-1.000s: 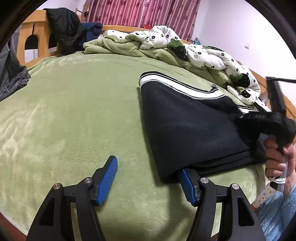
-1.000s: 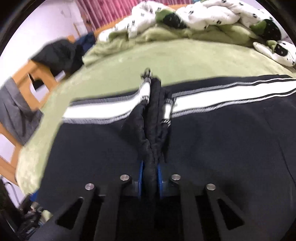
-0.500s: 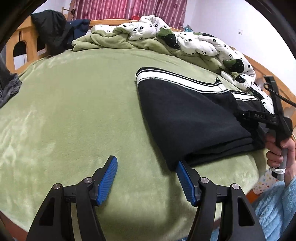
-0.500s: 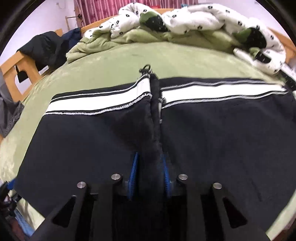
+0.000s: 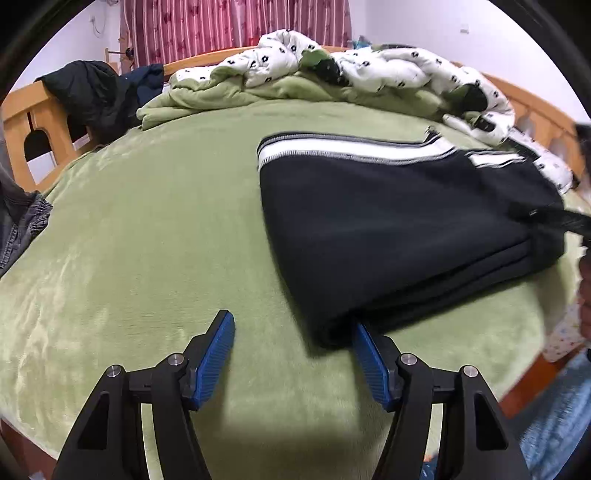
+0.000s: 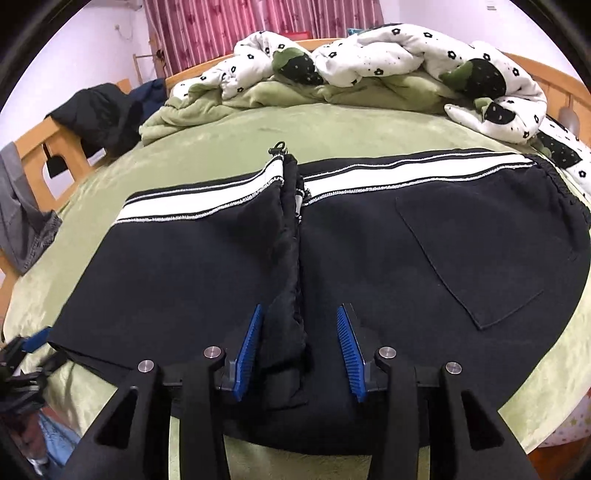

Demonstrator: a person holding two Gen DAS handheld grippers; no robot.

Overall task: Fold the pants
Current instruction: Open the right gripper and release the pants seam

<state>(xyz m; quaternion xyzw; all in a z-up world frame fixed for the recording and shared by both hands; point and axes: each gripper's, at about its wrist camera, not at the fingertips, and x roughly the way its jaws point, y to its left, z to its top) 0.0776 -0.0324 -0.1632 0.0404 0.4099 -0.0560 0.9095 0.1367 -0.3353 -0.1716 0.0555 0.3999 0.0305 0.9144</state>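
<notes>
A home bedroom is showing here: a wooden bed frame [image 5: 22,122] is carrying a green fleece blanket [image 5: 147,229], a crumpled flower-print duvet [image 6: 369,55] is lying at the far side (unmade), and pink curtains [image 5: 236,22] are hanging behind.

Bedroom with a wooden-framed bed under pale walls.
Ahead of the jaws spreads a plush olive-green bedspread [image 5: 155,229]; beyond it lies a rumpled white quilt with black flower print [image 6: 388,48]. A light orange-brown wooden bed frame [image 5: 22,122] rises far left, dark jackets [image 5: 88,92] draped over it. Pink-red striped curtains [image 6: 258,26] hang behind, between white walls [image 5: 413,26].
</notes>
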